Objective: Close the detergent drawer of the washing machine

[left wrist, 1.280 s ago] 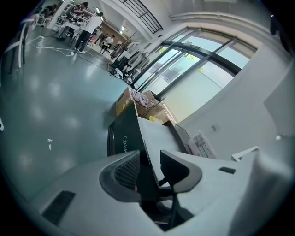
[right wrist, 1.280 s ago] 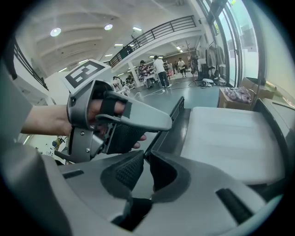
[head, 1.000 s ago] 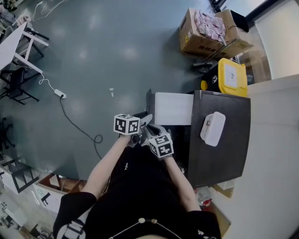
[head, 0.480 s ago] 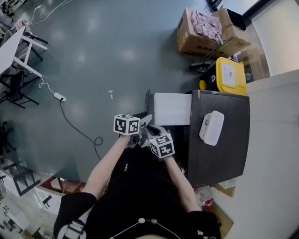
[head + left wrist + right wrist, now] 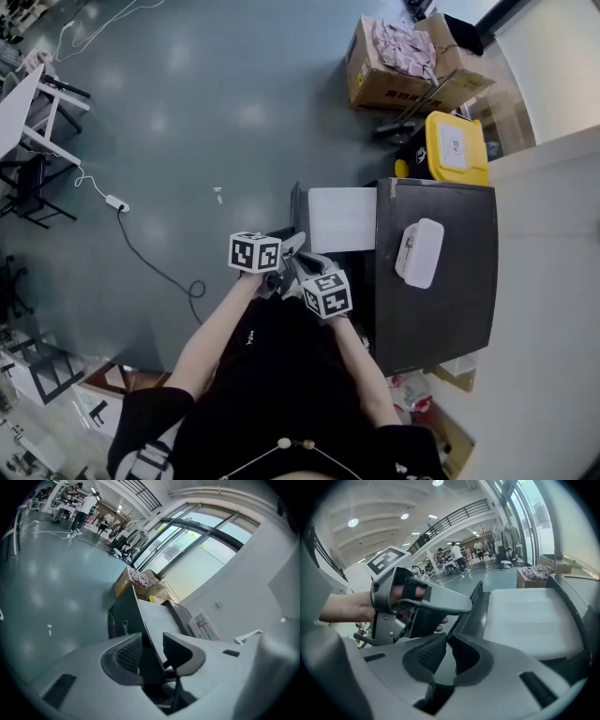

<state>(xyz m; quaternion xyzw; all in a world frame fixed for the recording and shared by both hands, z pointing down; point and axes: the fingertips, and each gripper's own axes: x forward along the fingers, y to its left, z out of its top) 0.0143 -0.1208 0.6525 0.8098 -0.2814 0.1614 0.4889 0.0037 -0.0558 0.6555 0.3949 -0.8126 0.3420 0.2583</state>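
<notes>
We see the dark grey, box-shaped washing machine point(image 5: 450, 300) at 3 o'clock in the head view. Its white detergent drawer point(image 5: 342, 218) stands pulled out toward 9 o'clock and ends in a dark front panel point(image 5: 123, 620). Our left gripper point(image 5: 151, 651) sits at the panel's 6 o'clock end, jaws apart with the panel's edge between them. Our right gripper point(image 5: 449, 648), just beside it, has its jaws nearly together with only a thin slit between them and nothing in it.

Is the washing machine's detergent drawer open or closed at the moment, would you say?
Open: the detergent drawer juts well out from the washing machine front.
</notes>
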